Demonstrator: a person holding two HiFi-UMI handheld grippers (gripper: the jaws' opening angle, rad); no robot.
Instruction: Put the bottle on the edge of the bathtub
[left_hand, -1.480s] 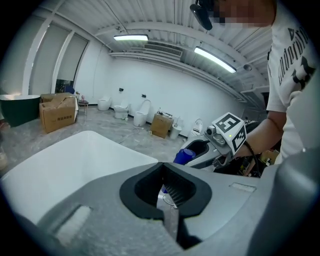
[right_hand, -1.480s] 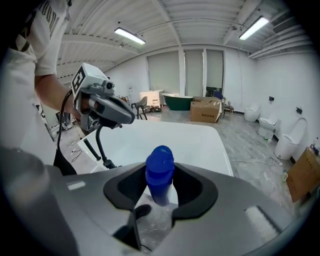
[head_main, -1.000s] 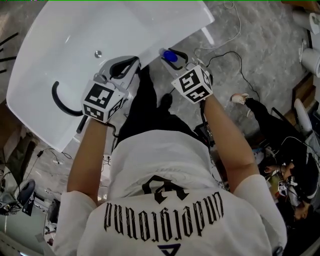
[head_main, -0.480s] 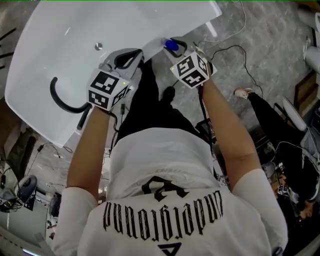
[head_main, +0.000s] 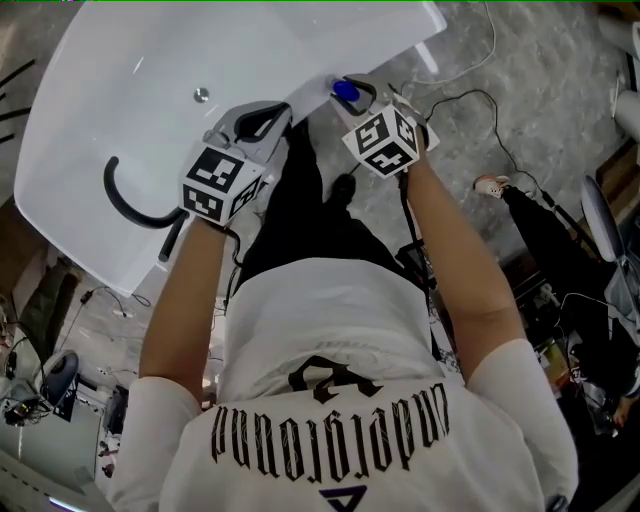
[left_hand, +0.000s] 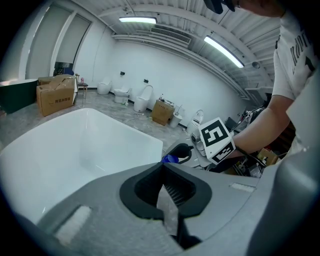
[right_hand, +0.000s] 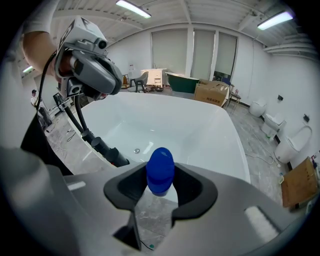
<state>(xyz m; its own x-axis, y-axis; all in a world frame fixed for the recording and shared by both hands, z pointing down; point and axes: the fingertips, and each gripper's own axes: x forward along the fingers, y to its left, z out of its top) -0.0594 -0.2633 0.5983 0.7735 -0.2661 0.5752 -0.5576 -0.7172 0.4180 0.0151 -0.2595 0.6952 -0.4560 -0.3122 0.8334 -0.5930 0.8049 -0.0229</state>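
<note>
the right gripper (right_hand: 160, 176) is clamped on a clear bottle (right_hand: 160, 169) held about upright, long axis near vertical and blue-capped end up, just beside the near edge of the white bathtub (right_hand: 226, 131), while the left gripper (left_hand: 162, 168) is closed and empty.

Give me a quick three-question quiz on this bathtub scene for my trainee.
1. Which gripper holds the bottle? A) left gripper B) right gripper C) neither
2. True or false: the bottle's cap is red.
3. Fill the blank: a curved black ___ lies inside the bathtub.

Key: 1 B. 2 False, the cap is blue. 3 hose.
</note>
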